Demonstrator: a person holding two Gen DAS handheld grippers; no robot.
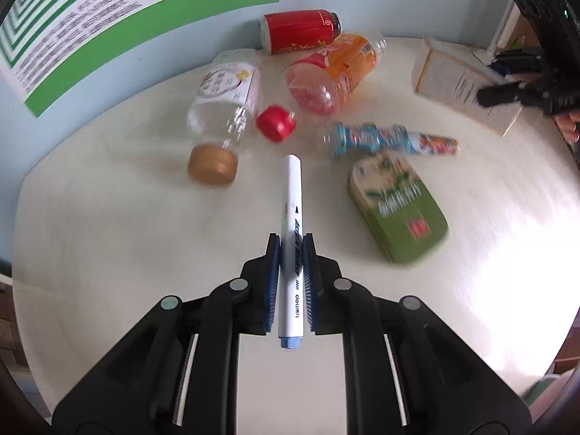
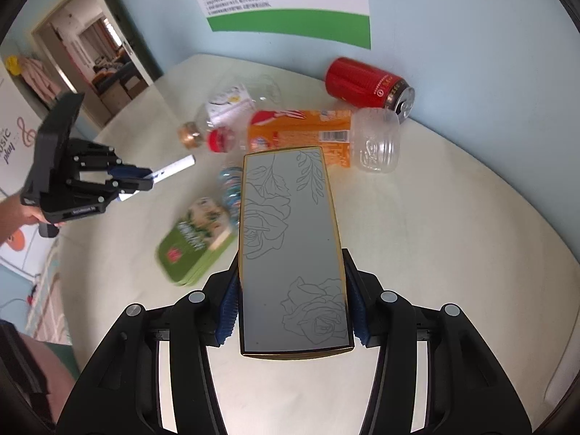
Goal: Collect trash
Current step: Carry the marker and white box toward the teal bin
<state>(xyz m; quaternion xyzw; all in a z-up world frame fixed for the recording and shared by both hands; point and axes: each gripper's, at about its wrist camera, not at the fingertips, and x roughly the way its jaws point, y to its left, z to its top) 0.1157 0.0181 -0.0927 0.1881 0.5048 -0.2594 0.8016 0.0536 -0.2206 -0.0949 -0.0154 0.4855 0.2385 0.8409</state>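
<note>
My left gripper (image 1: 291, 243) is shut on a white marker pen (image 1: 291, 214) and holds it above the round table (image 1: 108, 217); it also shows in the right wrist view (image 2: 145, 181). My right gripper (image 2: 291, 279) is shut on a grey box with rose drawings (image 2: 290, 246), also seen in the left wrist view (image 1: 456, 79). On the table lie a red can (image 1: 301, 30), an orange bottle (image 1: 333, 72), a clear bottle with a gold cap (image 1: 224, 108), a red cap (image 1: 275, 123), a blue wrapper (image 1: 384, 139) and a green tin (image 1: 398, 206).
A pale blue wall with a green-and-white poster (image 1: 90, 11) stands behind the table. A doorway (image 2: 94, 54) opens to the left in the right wrist view. The table's edge curves around at left and right.
</note>
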